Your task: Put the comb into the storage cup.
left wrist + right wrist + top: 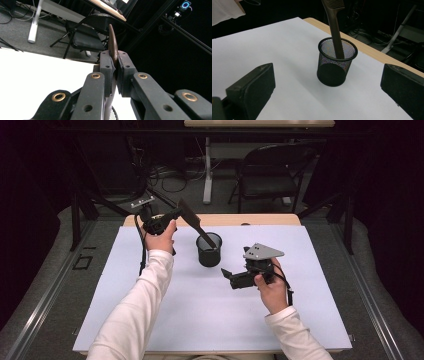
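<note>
The left gripper (176,213) has its jaws pinched tight on a dark brown spatula (196,226), gripping near the flat blade end; the handle slants down into the black mesh cup (209,251), which stands upright on the white sheet (150,320) near the table's middle, just beside the left hand; in the left gripper view the spatula's (113,45) thin edge sticks up between the pads, so the hold is across its flat faces.

Right gripper (231,276) hangs a bit to the cup's right, jaws spread wide w/ nothing between them; from the right gripper view the cup (336,65) sits centred between the two jaws, handle (336,37) leaning against the rim.

Handling, as a guess: spatula looks like stiff plastic or wood, light, smooth-ish (could twist in a pinch taken on the narrow edge); best hold is flat faces, near the blade neck, as now. The mesh cup is prob. thin wire, light and tippy; a slanted handle pushing on the rim could knock it over; steady it at mid-wall w/ the free gripper, gently, since mesh dents.
</note>
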Available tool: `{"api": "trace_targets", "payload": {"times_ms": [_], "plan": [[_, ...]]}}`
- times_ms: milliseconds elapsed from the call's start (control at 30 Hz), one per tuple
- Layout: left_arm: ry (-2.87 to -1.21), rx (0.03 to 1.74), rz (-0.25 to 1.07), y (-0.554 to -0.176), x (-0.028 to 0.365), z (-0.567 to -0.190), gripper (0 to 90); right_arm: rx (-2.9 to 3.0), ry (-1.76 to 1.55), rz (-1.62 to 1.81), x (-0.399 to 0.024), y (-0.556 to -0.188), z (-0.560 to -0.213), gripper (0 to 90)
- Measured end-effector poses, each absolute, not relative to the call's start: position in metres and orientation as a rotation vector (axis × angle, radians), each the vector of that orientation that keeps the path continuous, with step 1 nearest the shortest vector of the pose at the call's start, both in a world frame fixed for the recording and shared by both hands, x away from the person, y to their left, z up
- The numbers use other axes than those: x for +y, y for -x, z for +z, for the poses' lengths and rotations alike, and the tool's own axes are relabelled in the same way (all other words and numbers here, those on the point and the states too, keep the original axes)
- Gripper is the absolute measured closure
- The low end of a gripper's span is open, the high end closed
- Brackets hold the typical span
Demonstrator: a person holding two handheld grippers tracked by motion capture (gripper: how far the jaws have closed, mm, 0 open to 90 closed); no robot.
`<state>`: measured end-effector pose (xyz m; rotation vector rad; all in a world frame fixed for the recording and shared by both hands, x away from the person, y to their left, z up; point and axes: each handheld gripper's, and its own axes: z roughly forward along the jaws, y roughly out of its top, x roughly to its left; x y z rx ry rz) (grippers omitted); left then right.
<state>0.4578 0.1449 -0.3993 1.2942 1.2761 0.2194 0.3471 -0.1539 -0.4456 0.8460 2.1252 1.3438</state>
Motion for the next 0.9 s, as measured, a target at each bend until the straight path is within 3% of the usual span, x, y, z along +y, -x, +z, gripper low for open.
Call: {"api": "trace_targets", "payload": {"times_ms": [900], "plan": [[-1.33,1.3,0.209,-0.464,0.131,-0.413,84.4,2.124,-0.846,1.345,-0.155,-0.348,-0.446,0.0]]}}
